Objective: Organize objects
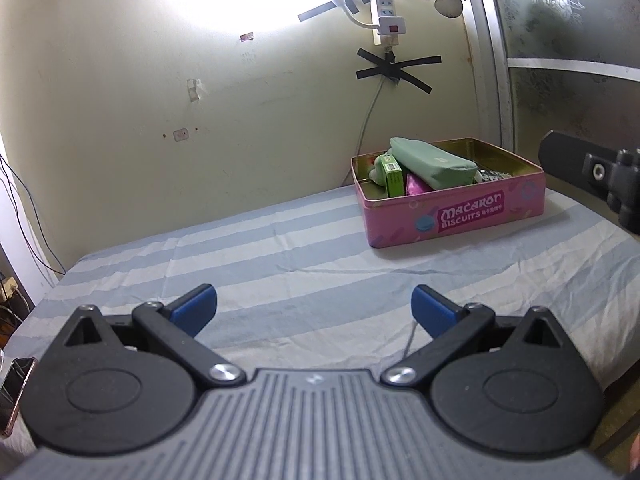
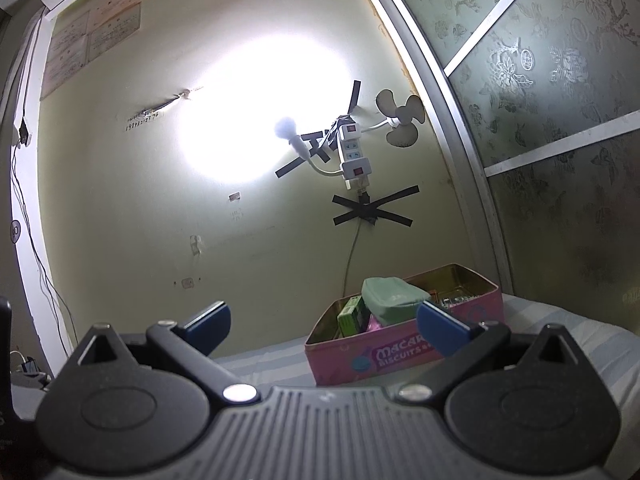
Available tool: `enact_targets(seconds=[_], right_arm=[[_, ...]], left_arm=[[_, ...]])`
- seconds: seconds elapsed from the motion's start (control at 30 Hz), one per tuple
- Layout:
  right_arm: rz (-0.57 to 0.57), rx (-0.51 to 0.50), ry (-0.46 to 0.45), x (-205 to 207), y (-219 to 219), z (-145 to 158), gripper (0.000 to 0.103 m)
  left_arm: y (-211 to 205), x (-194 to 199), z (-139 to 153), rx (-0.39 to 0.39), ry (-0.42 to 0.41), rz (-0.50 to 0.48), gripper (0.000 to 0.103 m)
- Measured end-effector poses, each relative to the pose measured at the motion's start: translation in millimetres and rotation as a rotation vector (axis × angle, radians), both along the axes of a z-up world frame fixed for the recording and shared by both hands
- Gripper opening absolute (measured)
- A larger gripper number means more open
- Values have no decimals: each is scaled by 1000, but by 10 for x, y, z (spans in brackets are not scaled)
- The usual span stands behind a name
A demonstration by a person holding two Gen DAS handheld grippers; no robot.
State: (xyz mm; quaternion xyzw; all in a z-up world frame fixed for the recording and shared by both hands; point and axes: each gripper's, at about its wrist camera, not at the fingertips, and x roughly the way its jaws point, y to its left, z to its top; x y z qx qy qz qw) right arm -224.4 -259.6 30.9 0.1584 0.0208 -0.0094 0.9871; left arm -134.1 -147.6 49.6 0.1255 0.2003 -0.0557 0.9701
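A pale green wall (image 1: 120, 80) fills the background, lit by a bright glare from a small lamp (image 2: 288, 132). To the right stands a frosted glass sliding door (image 2: 560, 160) with a flower pattern and a silver frame. Below the wall lies a bed with a blue and white striped sheet (image 1: 280, 264).

Toward the far right of the bed, near the wall and the door, sits an open pink biscuit tin (image 1: 460, 216) lettered "Macaron Biscuits". Inside it, a green zip pouch (image 1: 436, 164) lies tilted on top of the other contents. Just left of the pouch stands a small green box (image 1: 391, 174), with a purple packet (image 1: 416, 189) below the pouch and a patterned item behind it that is too small to identify.

On the wall above the tin, a white power strip (image 1: 387, 12) hangs, fixed with crossed black tape (image 1: 394, 70), with a small beige fan (image 2: 400, 122) beside it.

The left claw (image 1: 314, 306) hovers over the bare sheet, well short of the tin, its blue-tipped jaws spread wide and empty. The right claw (image 2: 322, 322) is also spread wide and empty, raised and facing the tin, with one blue fingertip (image 2: 440, 328) overlapping the tin's front wall in its camera view.
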Motion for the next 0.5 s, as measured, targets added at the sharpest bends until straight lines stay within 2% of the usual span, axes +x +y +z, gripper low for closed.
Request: enact_targets(seconds=[0.5], right_arm=[[5,-1,8,9,27,-32,103]], left_arm=[[-18,-36,4,-1,6,-13,103]])
